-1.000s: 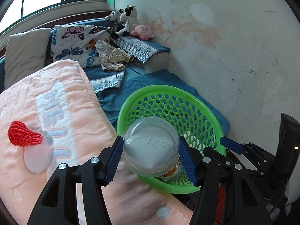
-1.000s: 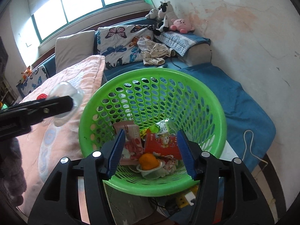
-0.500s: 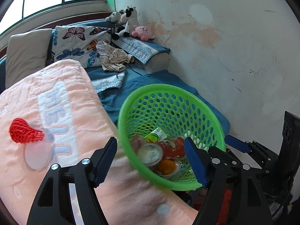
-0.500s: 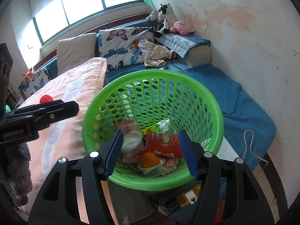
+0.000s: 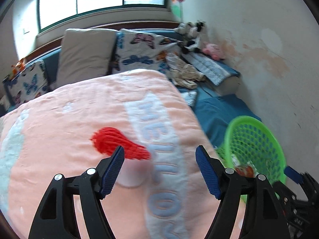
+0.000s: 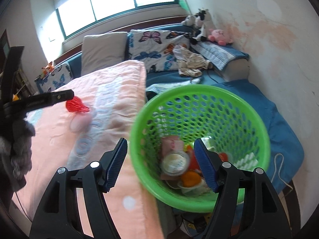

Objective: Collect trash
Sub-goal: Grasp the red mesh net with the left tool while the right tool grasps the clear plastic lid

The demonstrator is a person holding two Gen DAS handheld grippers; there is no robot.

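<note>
Green basket point(image 5: 257, 137) cut by left gripper's right finger point(image 5: 207, 171), motion-blurred. Red foam net point(image 5: 117, 143) blurred, partly behind left finger point(image 5: 112, 171). Trash under clear lid point(image 6: 175, 162) mostly hidden.

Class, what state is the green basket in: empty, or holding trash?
Holding trash. In the right wrist view the green basket has a clear plastic cup, wrappers and an orange piece at its bottom.

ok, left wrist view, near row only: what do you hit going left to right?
Red foam mesh fruit sleeve on the pink blanket → pale blue lettered stripe of that blanket → green perforated plastic basket holding wrappers → blue-tipped right gripper at the far edge.
</note>
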